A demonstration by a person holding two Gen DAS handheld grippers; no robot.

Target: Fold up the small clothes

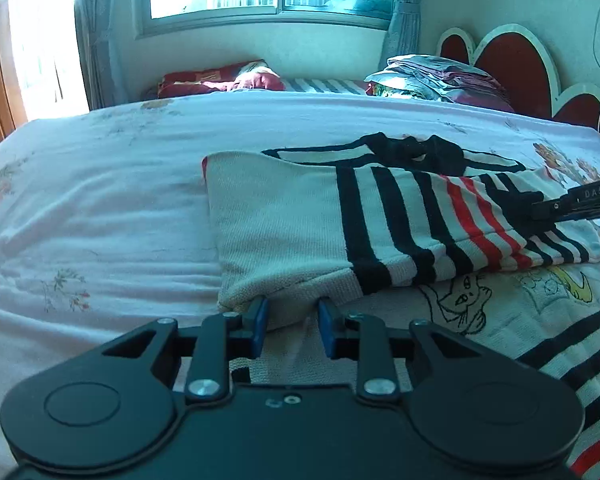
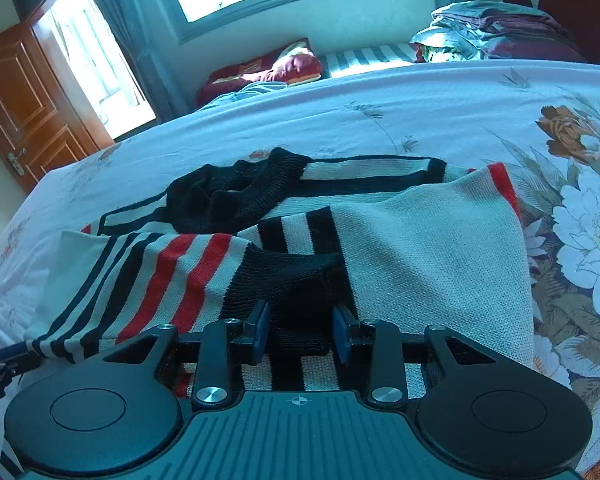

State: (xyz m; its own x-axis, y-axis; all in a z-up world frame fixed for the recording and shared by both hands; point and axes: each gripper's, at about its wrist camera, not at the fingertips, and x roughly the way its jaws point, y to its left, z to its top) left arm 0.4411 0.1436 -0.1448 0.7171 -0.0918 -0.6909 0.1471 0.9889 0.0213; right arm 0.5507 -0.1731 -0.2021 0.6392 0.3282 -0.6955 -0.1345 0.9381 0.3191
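A small white knit sweater (image 1: 284, 216) with black and red stripes and a black collar lies on the bed; it also shows in the right wrist view (image 2: 432, 248). A sleeve is folded across its body. My left gripper (image 1: 292, 312) is open, its blue pads at the folded edge of the sweater (image 1: 260, 292). My right gripper (image 2: 300, 320) is open with the black cuff (image 2: 284, 280) of the sleeve between its fingers. The right gripper also shows at the right edge of the left view (image 1: 580, 200).
The bed has a white floral sheet (image 1: 100, 200). Folded bedding (image 1: 432, 76) and a red pillow (image 1: 220, 80) lie at the far side under a window. A red headboard (image 1: 516, 64) stands at the right. A wooden door (image 2: 24, 108) is at the left.
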